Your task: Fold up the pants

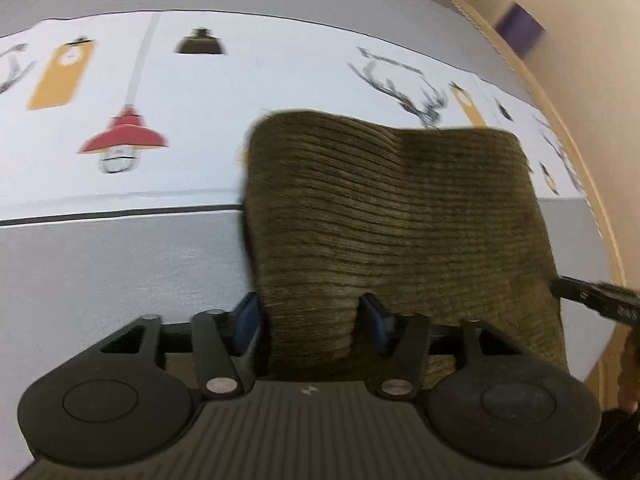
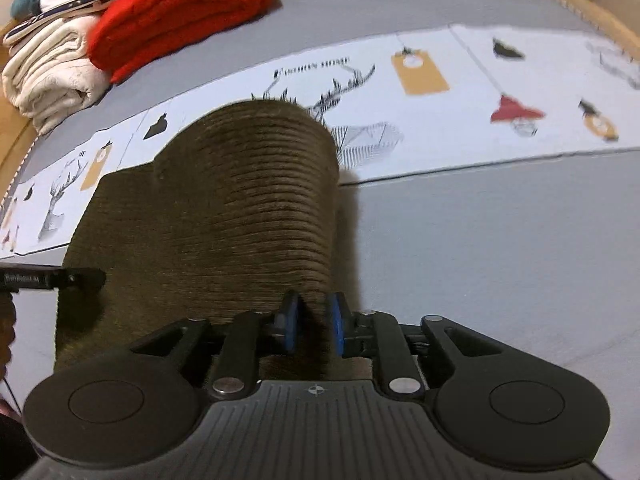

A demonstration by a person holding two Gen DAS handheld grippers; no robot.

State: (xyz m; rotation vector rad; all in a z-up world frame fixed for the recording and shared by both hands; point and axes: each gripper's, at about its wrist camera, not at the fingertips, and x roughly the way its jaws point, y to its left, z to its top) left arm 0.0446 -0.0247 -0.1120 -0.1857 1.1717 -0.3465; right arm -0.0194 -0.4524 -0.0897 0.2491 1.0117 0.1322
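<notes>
Both our grippers are on the pants [image 1: 392,216], an olive-brown ribbed, corduroy-like fabric. Left gripper [image 1: 314,322]: blue pads [image 1: 247,320] stand apart with a wide bunch of the cloth between them; the left pad sits at the fabric's left edge, the right pad presses into a dent in the cloth, so we read it as gripping the pants across a thick fold. Right gripper [image 2: 313,326]: pads [image 2: 289,326] nearly together, pinching a narrow ridge of the pants [image 2: 224,216] at their right edge, closed on the fabric. From each gripper the cloth arches up and away, then drops to the surface beyond, so the near edge is lifted and the far part lies flat. The pants lie across a grey bed cover [image 1: 100,280] and overlap a white printed band [image 1: 224,120] with red lamps, orange tags and deer sketches. In the left wrist view the other gripper's black finger [image 1: 592,296] touches the pants' right edge; in the right wrist view the left one's finger [image 2: 52,278] touches their left side. Far left in the right wrist view: a stack of folded clothes [image 2: 120,20], red, cream and white with teal on top, well apart from the pants. Both views are motion-blurred.
</notes>
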